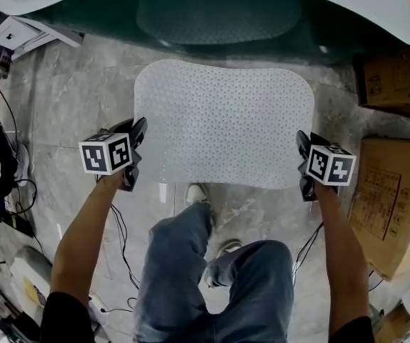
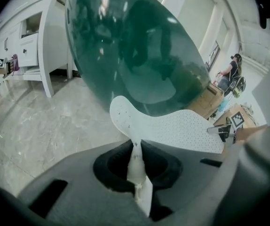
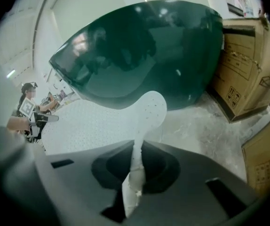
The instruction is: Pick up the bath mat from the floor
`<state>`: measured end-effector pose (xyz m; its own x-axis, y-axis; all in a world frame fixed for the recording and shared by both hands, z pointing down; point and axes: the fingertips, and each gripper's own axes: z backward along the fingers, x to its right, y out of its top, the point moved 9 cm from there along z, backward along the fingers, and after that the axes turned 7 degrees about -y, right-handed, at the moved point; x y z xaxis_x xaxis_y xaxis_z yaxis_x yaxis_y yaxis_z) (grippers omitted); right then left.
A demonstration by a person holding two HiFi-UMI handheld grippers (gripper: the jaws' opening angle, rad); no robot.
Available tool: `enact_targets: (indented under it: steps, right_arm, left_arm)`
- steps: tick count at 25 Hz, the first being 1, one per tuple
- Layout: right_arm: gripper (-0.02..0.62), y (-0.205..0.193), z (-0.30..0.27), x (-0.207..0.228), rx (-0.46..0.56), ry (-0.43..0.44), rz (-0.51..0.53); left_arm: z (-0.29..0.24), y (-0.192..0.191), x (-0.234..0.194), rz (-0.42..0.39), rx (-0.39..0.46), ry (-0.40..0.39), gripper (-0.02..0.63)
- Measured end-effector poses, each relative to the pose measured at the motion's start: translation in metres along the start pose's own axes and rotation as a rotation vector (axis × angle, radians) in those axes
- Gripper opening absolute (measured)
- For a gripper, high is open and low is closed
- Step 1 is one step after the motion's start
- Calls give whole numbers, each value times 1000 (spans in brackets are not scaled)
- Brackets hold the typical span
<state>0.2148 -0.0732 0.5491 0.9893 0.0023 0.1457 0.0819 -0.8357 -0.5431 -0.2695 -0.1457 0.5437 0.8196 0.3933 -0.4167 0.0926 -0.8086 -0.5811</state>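
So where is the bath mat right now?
Head view, centre: the bath mat is held between the left gripper and right gripper, in front of the green tub.

Left gripper (image 2: pixel 136 147) pinched shut on a corner edge of white perforated rubber bath mat (image 2: pixel 177 131), strip of mat poking back between the dark pads. Mat fanned out from the grip, spanning right to the right gripper (image 2: pixel 222 132) at its far edge. Directly behind: glossy dark green curved bathtub (image 2: pixel 135 55). Grey marbled stone floor (image 2: pixel 45 126) at left. White wooden legged cabinet (image 2: pixel 36 46) upper left. Brown cardboard boxes (image 2: pixel 205 102) at right, person (image 2: pixel 231 72) small beyond.
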Motion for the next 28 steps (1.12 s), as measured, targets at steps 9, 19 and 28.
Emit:
enact_targets:
  steps: [9, 19, 28]
  right_arm:
    - [26, 78, 110, -14, 53, -6, -31]
    - [28, 149, 229, -31, 104, -29, -9]
    - [28, 206, 327, -59, 174, -35, -15]
  left_arm:
    - [87, 73, 58, 1, 45, -3, 34]
    - [186, 147, 116, -1, 85, 2, 34]
    - [269, 204, 167, -27, 134, 2, 34]
